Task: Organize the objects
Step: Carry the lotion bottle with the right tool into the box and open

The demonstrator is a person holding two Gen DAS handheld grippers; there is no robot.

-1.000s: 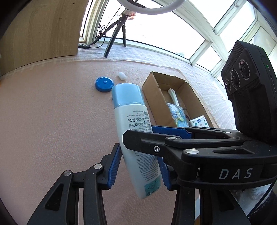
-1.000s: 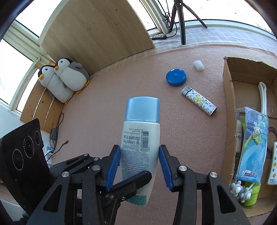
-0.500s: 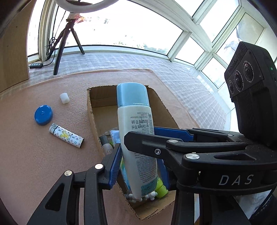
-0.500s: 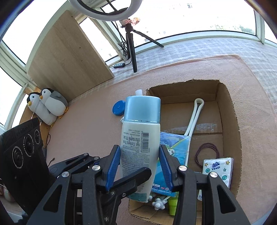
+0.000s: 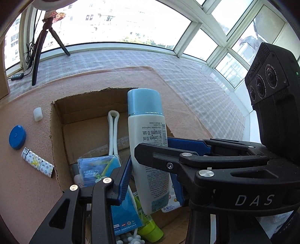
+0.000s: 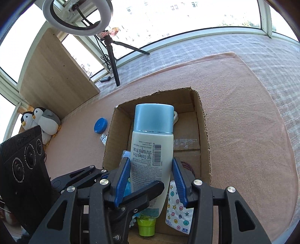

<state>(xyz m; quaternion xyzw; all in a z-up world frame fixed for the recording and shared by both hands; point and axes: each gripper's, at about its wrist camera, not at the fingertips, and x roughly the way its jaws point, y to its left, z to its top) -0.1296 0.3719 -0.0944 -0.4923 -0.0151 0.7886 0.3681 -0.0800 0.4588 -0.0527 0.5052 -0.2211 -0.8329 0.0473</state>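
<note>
With bottle (image 5: pixel 148 150) clamped upright in both left gripper (image 5: pixel 150 180) and right gripper (image 6: pixel 150 180) over the box (image 5: pixel 56 131), lower gently onto bare cardboard, clear of packets (image 6: pixel 180 212), then release together.

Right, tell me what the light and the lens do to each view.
Left wrist view: windows blown out to white, frames bowed by the fisheye, bottle print sharp. Right wrist view: daylight washes out the sky behind the ring light, the box edges curve, corners darkly vignetted.
</note>
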